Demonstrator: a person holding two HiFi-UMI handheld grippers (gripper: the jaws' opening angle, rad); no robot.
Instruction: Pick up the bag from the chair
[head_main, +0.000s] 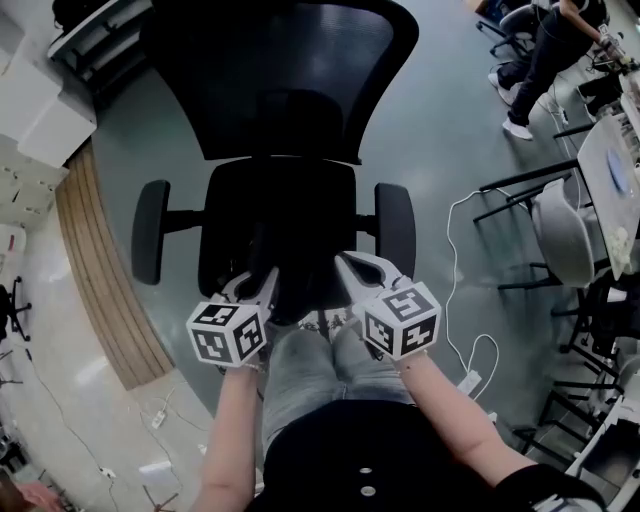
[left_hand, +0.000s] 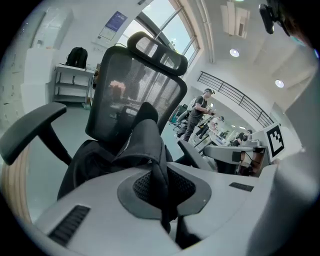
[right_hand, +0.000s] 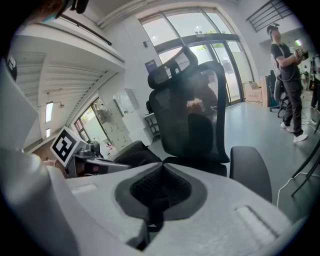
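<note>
The bag (left_hand: 145, 135) sits slumped on the seat of the chair (head_main: 300, 80), black against black, its bulk toward the chair's front edge. Both grippers have it there. The left gripper (left_hand: 161, 185) is clenched on a thick fold of the bag's fabric, and the right gripper (right_hand: 159, 187) is clamped on a narrow strap (right_hand: 156, 212) that runs down between its jaws.

The step in hand looks like the lift itself. To do it well, raise both grippers together and at one pace, straight up from the seat before drawing back from the chair, so the load stays shared. The strap side is the thinner hold and would likely slip first, so no loosening there. Keep the bag between the chair's two armrests (head_main: 150, 230) as it rises (a snag could tug the fabric loose). Go slowly until the bottom is off the seat.
</note>
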